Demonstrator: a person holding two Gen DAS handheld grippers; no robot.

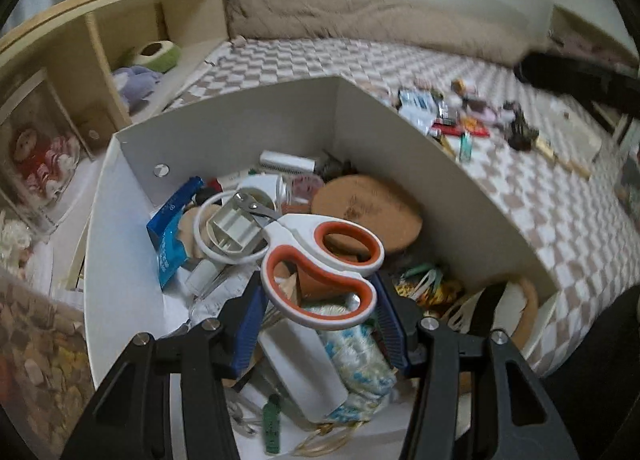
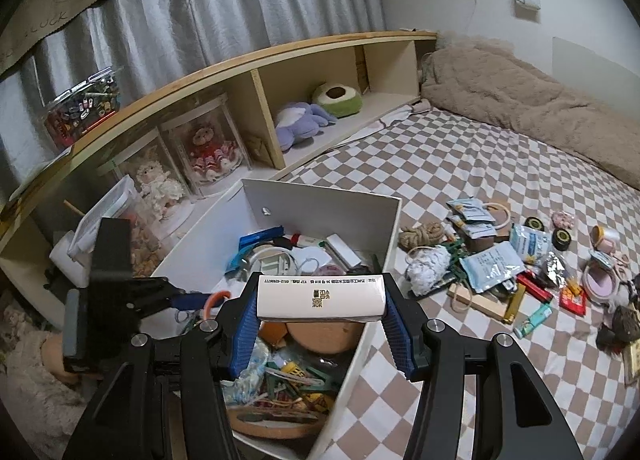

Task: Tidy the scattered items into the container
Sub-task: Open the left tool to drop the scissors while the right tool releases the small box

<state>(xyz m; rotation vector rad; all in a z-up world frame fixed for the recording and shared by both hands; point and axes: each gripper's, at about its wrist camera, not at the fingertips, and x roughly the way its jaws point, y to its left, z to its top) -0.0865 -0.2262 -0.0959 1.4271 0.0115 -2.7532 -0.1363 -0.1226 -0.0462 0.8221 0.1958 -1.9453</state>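
The left gripper (image 1: 320, 300) is clenched on a pair of scissors (image 1: 320, 264), its blue pads pressing the orange-and-white handles from both sides while the blades point away over the container (image 1: 420, 148). The scissors hang just above the pile inside it: a round cork mat (image 1: 368, 212), a blue packet (image 1: 170, 236), a white ring (image 1: 208, 228) and other small things. The right gripper (image 2: 321, 300) grasps a white box (image 2: 320, 298) crosswise between its pads, held above the near part of the same white container, which stands on the checked bedcover (image 2: 460, 164). To the right, on the bedcover, more scattered items lie in a heap, among them foil packets (image 2: 490, 268), a coil of rope (image 2: 422, 236) and a lighter (image 2: 534, 318). A wooden shelf (image 2: 256, 64) with soft toys runs along the far left.
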